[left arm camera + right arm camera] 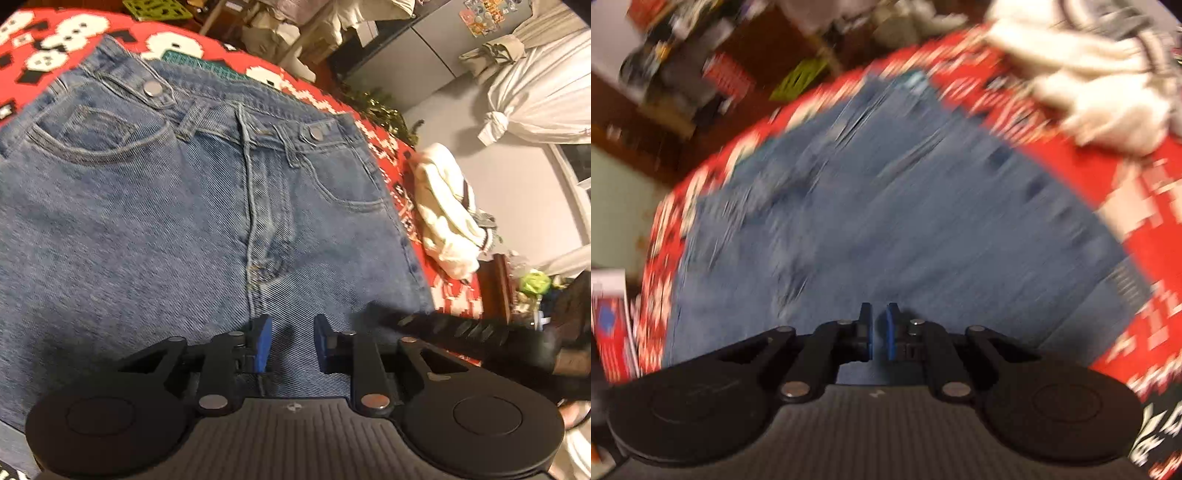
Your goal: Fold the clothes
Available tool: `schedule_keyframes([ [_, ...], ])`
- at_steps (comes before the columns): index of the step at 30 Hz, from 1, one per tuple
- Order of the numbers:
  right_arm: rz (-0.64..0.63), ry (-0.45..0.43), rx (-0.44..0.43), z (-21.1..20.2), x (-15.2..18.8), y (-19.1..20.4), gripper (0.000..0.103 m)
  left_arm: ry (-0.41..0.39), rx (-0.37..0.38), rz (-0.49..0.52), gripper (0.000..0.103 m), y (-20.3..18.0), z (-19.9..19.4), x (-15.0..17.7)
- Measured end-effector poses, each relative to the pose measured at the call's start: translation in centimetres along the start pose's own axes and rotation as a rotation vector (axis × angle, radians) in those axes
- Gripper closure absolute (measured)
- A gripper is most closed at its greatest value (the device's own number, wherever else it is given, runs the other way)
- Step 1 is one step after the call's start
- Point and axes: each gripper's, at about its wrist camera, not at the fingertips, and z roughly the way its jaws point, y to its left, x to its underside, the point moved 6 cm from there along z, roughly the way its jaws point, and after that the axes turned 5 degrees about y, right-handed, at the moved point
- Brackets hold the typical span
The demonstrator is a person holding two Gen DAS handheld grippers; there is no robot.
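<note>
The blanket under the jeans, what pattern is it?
Red blanket with white-and-black pixel-style figures, clearest in the left wrist view.

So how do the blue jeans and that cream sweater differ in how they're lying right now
The blue denim jeans lie spread flat, front up, in the middle of the red patterned cover; the cream knit sweater sits crumpled in a heap at the cover's edge. The jeans lie right under the left claw, whose jaws stand apart; the sweater lies off to the side. Both rest on that cover.

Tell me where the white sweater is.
In the left wrist view, the white sweater lies bunched at the right, on the red blanket just past the jeans.
</note>
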Motion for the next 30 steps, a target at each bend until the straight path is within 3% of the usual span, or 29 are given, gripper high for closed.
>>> schedule_keyframes([
  [3,-0.045,0.041,0.014,1.3,1.2,1.2,0.094,0.03,-0.001,-0.017,0.086,0.3,0.6,0.1],
  [9,-0.046,0.014,0.039,1.7,0.8,0.9,0.099,0.053,-0.055,-0.028,0.092,0.9,1.7,0.3],
  [12,-0.031,0.002,0.013,1.5,0.5,0.9,0.093,0.03,-0.048,-0.05,0.092,1.3,1.2,0.0],
  [21,-0.045,-0.019,-0.019,2.9,-0.6,3.1,0.093,-0.014,-0.007,-0.173,0.092,4.0,0.4,-0.9],
  [30,-0.066,-0.053,-0.015,3.5,-2.0,4.4,0.093,-0.049,0.024,-0.218,0.092,5.0,0.1,-1.6],
])
